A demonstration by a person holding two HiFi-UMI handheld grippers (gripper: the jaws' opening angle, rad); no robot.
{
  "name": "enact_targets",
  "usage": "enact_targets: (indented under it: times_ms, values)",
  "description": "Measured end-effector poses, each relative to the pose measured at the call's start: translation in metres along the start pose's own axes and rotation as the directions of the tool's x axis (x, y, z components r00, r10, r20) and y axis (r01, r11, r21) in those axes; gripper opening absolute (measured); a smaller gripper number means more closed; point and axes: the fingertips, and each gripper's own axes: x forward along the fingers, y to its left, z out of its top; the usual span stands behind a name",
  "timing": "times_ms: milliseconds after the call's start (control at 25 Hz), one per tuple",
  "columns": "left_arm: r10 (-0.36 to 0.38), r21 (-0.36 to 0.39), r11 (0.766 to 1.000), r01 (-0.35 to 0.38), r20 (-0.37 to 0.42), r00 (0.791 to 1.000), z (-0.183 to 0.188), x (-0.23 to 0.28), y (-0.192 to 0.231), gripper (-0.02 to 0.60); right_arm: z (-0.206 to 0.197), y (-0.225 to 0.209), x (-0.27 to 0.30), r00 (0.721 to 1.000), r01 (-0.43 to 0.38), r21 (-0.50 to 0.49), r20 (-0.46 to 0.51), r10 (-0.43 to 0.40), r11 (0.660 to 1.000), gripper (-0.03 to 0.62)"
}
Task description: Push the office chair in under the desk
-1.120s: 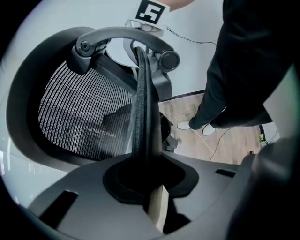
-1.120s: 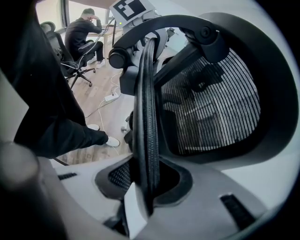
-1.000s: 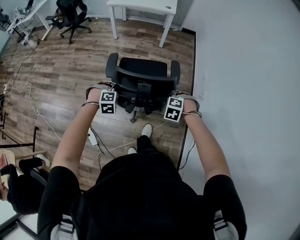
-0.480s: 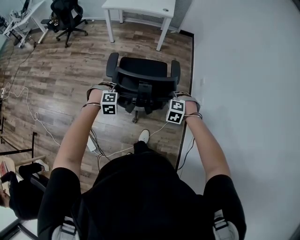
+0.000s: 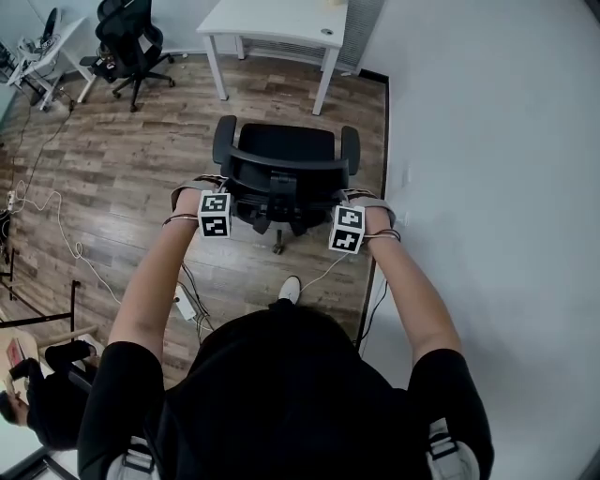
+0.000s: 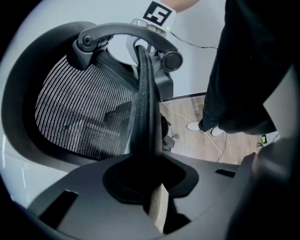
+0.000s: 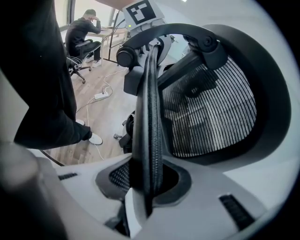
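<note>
Left gripper (image 5: 214, 192) is pinching the left edge of the backrest (image 5: 281, 173); in its own view the thin mesh rim runs straight between the jaws and they press on it. The chair (image 5: 281, 150) stands between my two hands on the wooden floor (image 5: 122, 169), with its seat turned toward the white worktop (image 5: 281, 19) at the far end. The right gripper (image 5: 351, 202) holds the right edge of the backrest in the same way. Its jaws have just been closing, and the rim sits between them, clamped.

I judge the task as under way but not near its end. Both grips are made and the chair faces the right direction. A strip of bare floor lies between the front of the seat and the legs of the worktop, so no part of the chair is under it yet. What is left is to roll it forward, keeping it between the legs and off the wall (image 5: 487, 141) just beside it on the right.
</note>
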Motion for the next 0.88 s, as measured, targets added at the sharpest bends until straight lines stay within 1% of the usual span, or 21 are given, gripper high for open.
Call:
enact_targets:
  times_ms: [280,400,600,880]
  values:
    - [0.003,-0.020,1.000,-0.003,-0.012,1.000,-0.004,0.016,0.039,0.069,-0.010,-0.041,0.017,1.000,0.015,-0.018,0.017,-0.015,1.000,0.084]
    - [0.005,-0.026,1.000,-0.005,-0.013,1.000,-0.011,0.021,0.053,0.069,-0.007,-0.058,0.025,1.000,0.017,-0.022,0.021,-0.017,1.000,0.083]
    - [0.014,-0.005,1.000,-0.014,-0.010,1.000,-0.026,0.033,0.084,0.069,-0.003,-0.085,0.039,1.000,0.024,-0.011,0.018,-0.023,1.000,0.081]
    - [-0.015,0.009,1.000,0.015,-0.001,1.000,-0.055,0.047,0.124,0.072,0.013,-0.122,0.060,1.000,0.018,0.020,-0.001,-0.018,1.000,0.081]
